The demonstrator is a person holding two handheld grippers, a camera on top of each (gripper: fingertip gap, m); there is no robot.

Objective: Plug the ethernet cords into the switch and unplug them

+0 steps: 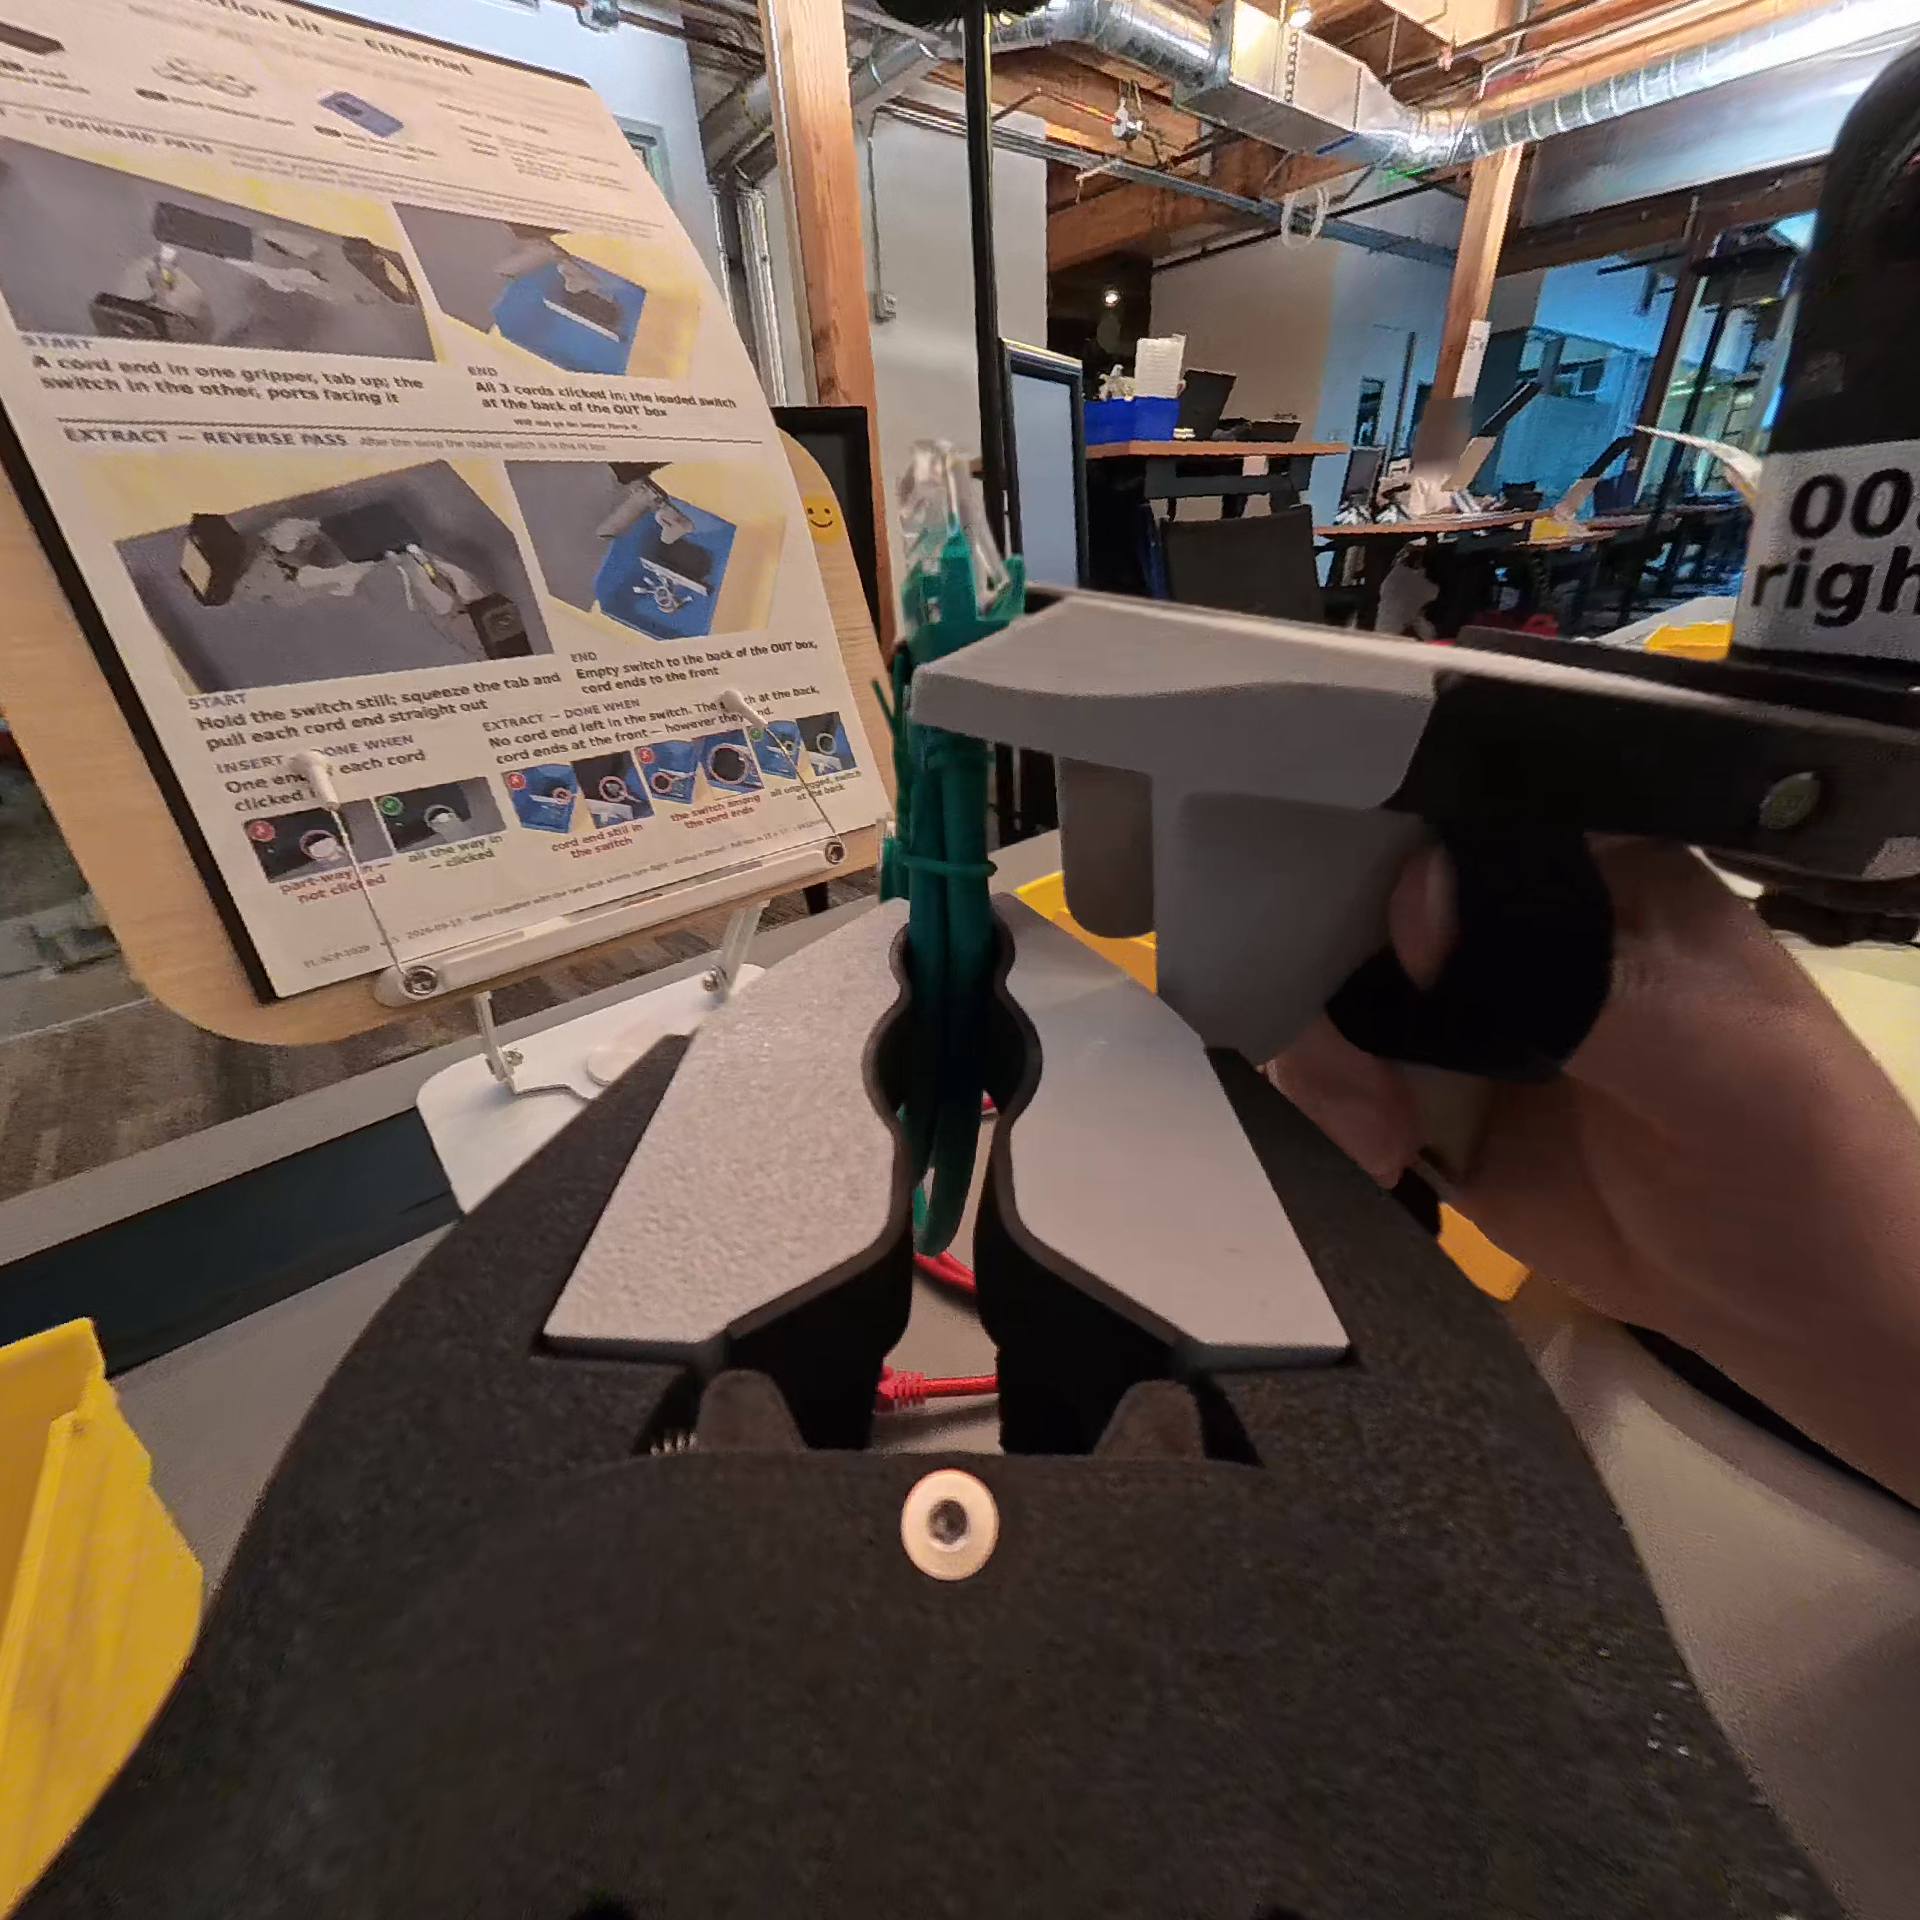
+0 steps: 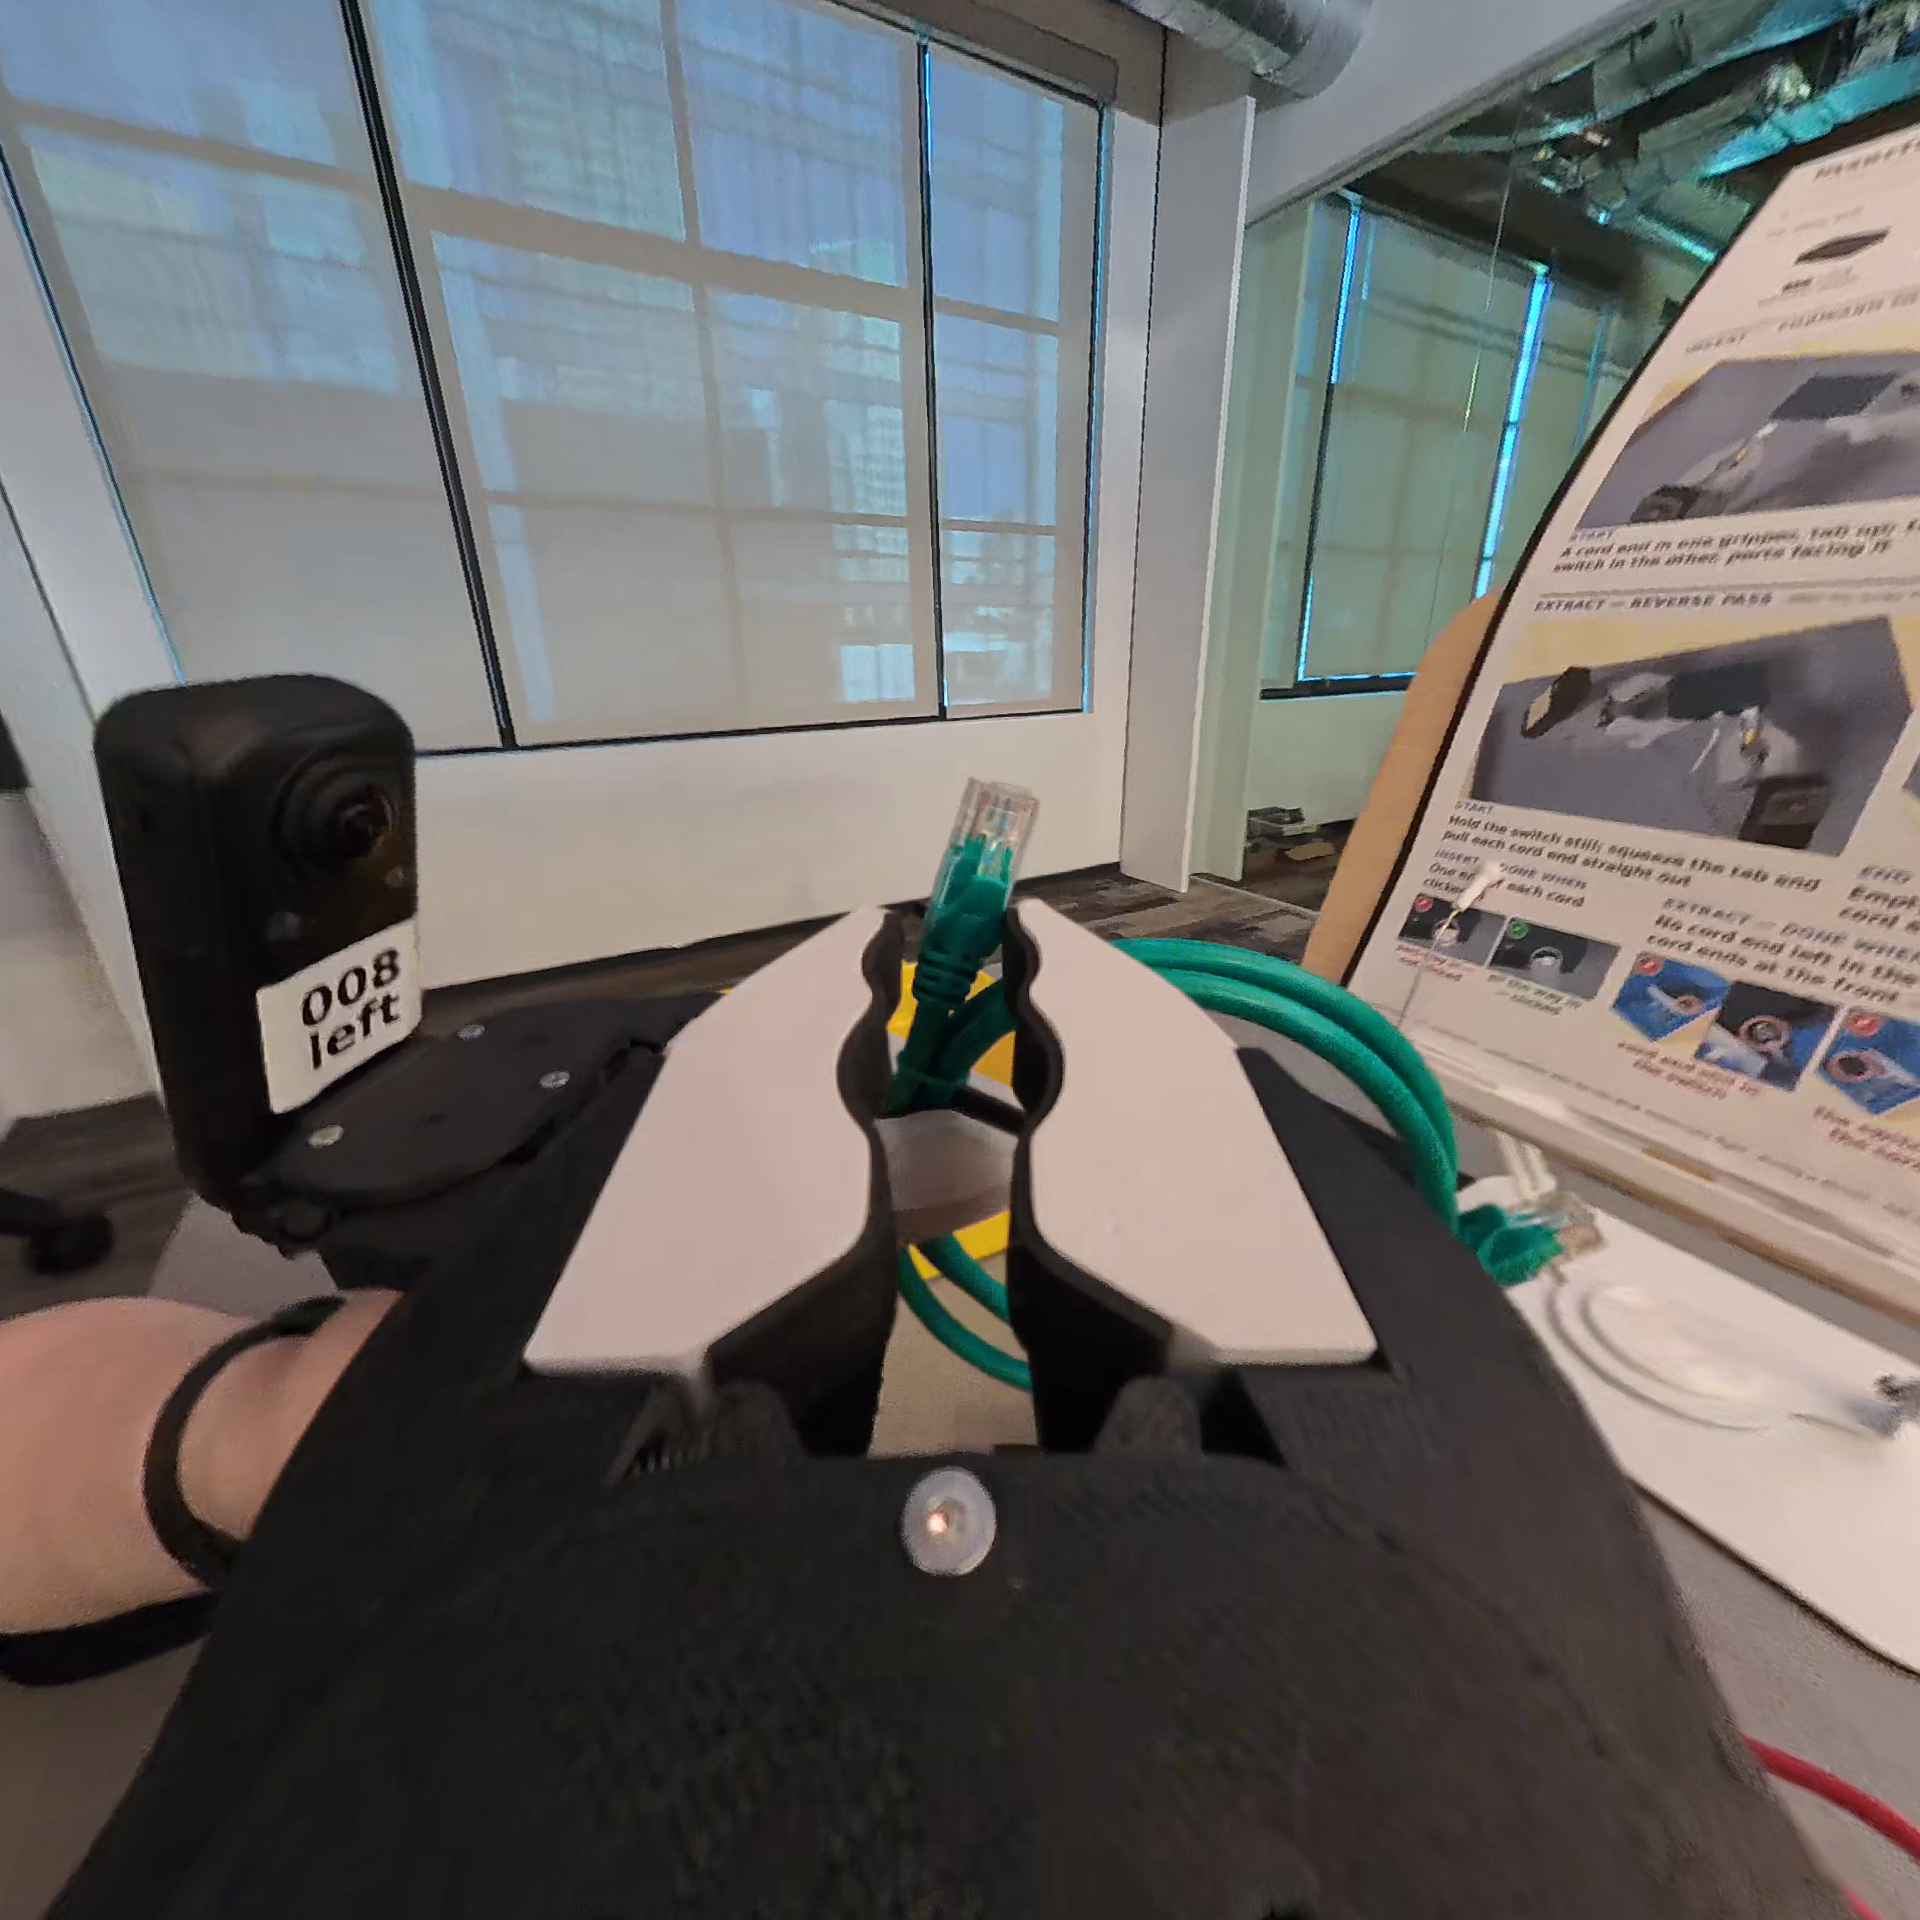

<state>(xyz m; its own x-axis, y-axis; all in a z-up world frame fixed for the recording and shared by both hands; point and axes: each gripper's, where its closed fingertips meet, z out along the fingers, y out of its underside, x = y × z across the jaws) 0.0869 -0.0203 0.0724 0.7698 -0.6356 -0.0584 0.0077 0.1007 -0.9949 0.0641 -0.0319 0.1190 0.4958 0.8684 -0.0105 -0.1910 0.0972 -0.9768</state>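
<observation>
A green ethernet cord stands up between the fingers of my left gripper, which is shut on its tied bundle. Its clear plug points up above them. My right gripper comes in from the right and holds the same cord just under the plug. In the right wrist view my right gripper is shut on the green cord, with the plug sticking out past the tips. The cord's loops hang to the right, down to its other plug. No switch is in view.
An instruction board on a stand is close at the left, and at the right in the right wrist view, on a white base. A red cord lies on the table. Yellow bins stand nearby.
</observation>
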